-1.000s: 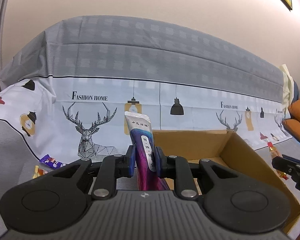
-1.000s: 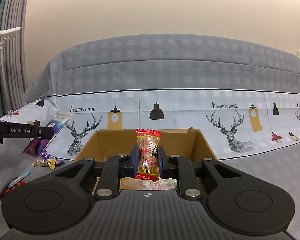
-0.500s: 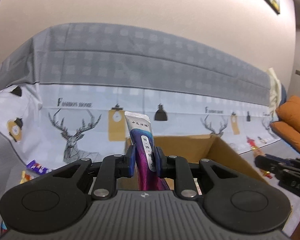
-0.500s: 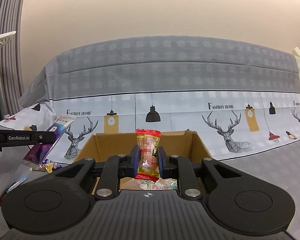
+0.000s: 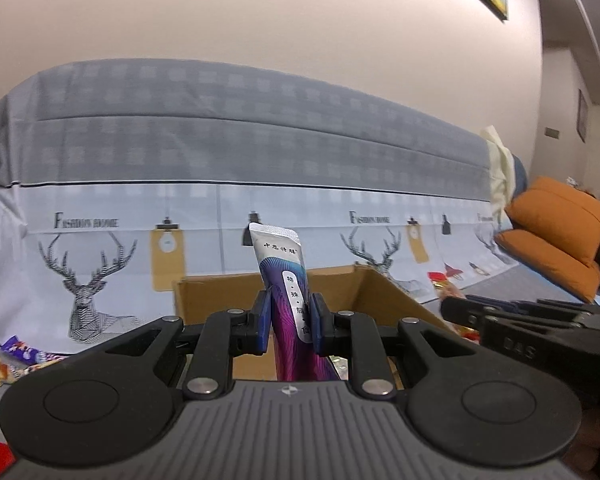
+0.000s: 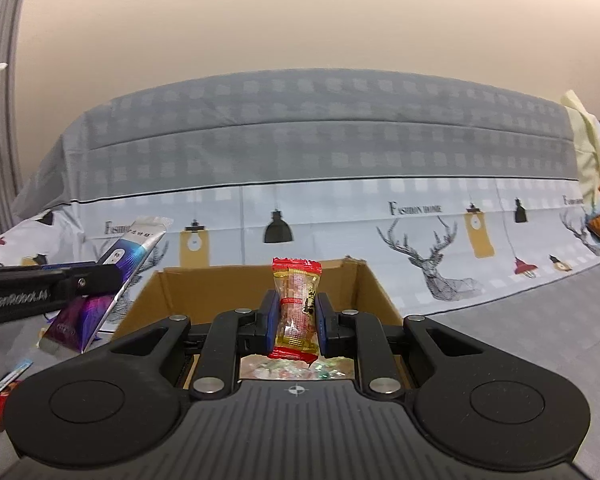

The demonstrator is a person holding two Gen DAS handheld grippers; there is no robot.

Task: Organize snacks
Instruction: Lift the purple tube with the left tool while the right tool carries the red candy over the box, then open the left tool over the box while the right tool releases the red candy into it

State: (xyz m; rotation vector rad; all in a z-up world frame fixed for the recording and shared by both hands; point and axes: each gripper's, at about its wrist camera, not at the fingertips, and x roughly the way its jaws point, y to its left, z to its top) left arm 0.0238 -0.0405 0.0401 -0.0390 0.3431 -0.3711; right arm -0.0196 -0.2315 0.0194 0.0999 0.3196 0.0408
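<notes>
behind everything runs a beige wall and a sofa draped in a grey cover [image 6: 340, 140] printed with deer and lamps. on the covered seat stands an open cardboard box [image 6: 374, 284], with shiny wrappers [image 6: 296, 370] lying in its bottom. the right gripper [image 6: 294, 312] has its jaws clamped on a red and yellow candy packet [image 6: 296, 308], held upright over the near edge of the box. the left gripper [image 5: 288, 320] has its jaws clamped on a purple and silver pouch [image 5: 286, 280], upright, near the box's left side. loose snacks [image 5: 20, 356] lie on the seat left of the box.
</notes>
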